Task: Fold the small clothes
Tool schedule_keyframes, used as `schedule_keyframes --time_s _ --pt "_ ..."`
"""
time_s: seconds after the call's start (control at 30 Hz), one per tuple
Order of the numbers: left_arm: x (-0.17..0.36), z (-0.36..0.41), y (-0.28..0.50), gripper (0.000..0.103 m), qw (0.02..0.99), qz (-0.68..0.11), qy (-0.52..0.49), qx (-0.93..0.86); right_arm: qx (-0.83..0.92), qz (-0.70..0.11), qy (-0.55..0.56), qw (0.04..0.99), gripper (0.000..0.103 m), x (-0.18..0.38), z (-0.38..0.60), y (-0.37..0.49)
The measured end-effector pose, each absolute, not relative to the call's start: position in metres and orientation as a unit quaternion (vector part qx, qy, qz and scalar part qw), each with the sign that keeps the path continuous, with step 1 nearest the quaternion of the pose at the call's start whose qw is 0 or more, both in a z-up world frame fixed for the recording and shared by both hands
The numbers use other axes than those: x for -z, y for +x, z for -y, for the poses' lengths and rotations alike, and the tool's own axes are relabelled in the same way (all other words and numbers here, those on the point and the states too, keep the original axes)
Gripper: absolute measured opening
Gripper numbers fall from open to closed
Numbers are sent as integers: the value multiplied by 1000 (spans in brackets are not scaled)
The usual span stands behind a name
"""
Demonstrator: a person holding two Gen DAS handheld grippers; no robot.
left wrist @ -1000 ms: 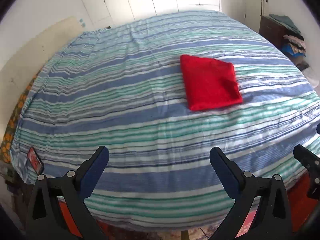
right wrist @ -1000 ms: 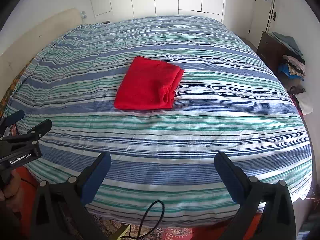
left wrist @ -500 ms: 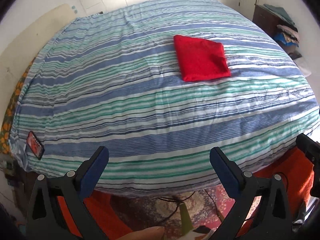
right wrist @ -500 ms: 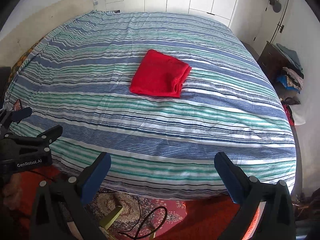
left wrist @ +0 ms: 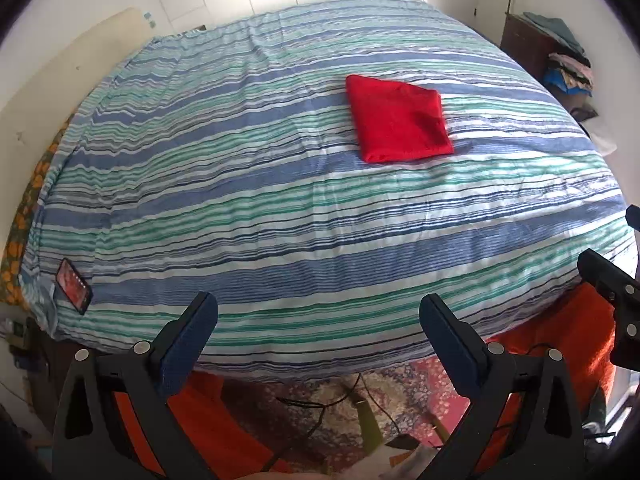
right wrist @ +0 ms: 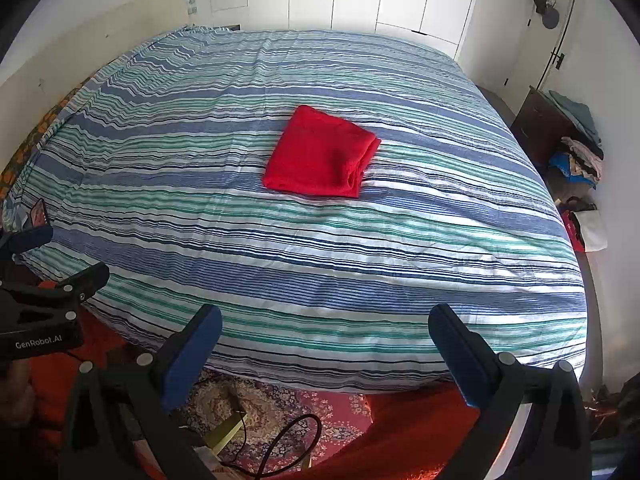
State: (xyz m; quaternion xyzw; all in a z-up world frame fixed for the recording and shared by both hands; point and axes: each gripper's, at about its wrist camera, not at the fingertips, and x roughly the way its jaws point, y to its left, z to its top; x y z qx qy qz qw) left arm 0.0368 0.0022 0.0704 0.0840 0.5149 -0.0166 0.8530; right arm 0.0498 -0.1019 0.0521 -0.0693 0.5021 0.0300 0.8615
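Soft matt red cloth (right wrist: 322, 152) on wrinkled striped cotton bedsheet (right wrist: 320, 264).

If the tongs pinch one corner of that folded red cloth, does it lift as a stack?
Probably not. The folded red knit cloth looks soft, with loose layered edges at its right side, so the folds would likely fall open. It seems light. Pushed, it would probably bunch on the wrinkled striped bedsheet rather than slide.

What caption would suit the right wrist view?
Folded red cloth lies on a striped bedspread; the open right claw hangs short of the bed.
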Motion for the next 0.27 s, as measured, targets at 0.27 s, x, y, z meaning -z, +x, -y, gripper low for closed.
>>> schedule_keyframes --time_s 0.27 --pt "-71 0 34 101 859 -504 88 14 -34 -503 -69 861 102 -47 101 55"
